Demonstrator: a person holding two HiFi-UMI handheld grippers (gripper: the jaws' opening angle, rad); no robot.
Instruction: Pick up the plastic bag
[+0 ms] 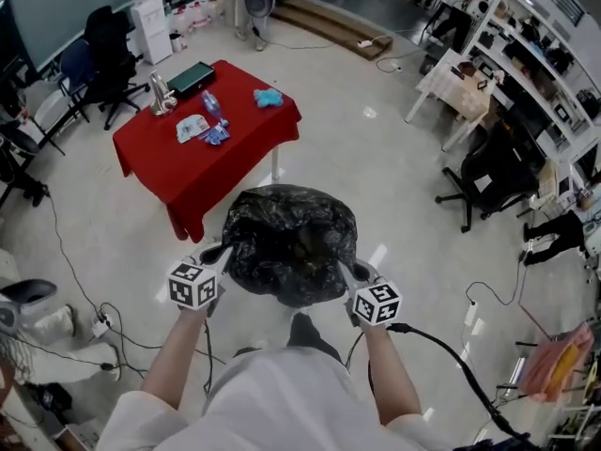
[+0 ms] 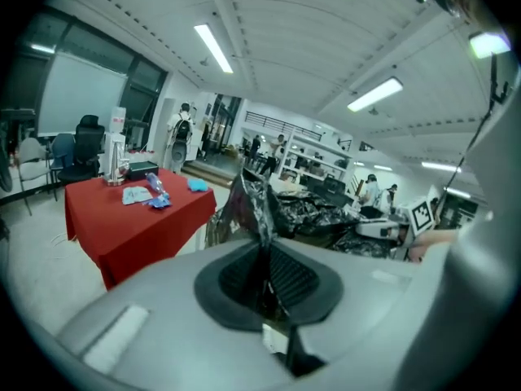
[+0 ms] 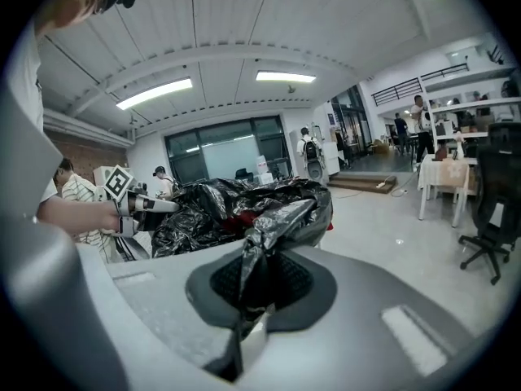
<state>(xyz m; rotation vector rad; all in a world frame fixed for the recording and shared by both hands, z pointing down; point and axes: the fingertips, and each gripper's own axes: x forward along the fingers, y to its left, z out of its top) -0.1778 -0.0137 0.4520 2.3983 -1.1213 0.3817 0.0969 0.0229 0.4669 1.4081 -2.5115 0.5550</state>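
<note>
Between the left hand-held gripper [image 2: 264, 271] and the right hand-held gripper [image 3: 251, 279]: a black plastic bag [image 1: 291, 242] is spread wide from one to the other and held up off the floor.
Left grip: jaws pressed together, pinching a crumpled fold of the bag's edge.
Right grip: jaws pressed together too, pinching a twisted fold on the opposite edge.
Under both: a pale, glossy floor [image 1: 376, 158]; a black cable [image 1: 451, 355] trails away behind the right hand-held gripper.
Left of the left hand-held gripper: loose cables [image 1: 113, 322] lie on the floor.
Ahead and left, well apart: a surface draped in a red cloth [image 1: 216, 172].
On the surface: flat packets [image 1: 192, 128] and a bottle [image 1: 212, 107] near the middle, a blue object [image 1: 268, 97] at the right corner, a metal jug [image 1: 160, 92] and a dark flat case [image 1: 191, 78] at the far edge.
Beyond the surface: black office chairs [image 1: 108, 50] against a large window wall [image 2: 77, 96].
Ahead and right: another black office chair [image 1: 493, 172], a white table [image 1: 460, 83] and long shelving [image 1: 545, 54].
Far end: a low wooden step [image 1: 329, 26]; a person with a backpack [image 2: 184, 133] stands near it.
Overhead: a ribbed white ceiling with strip lights [image 2: 213, 49].
</note>
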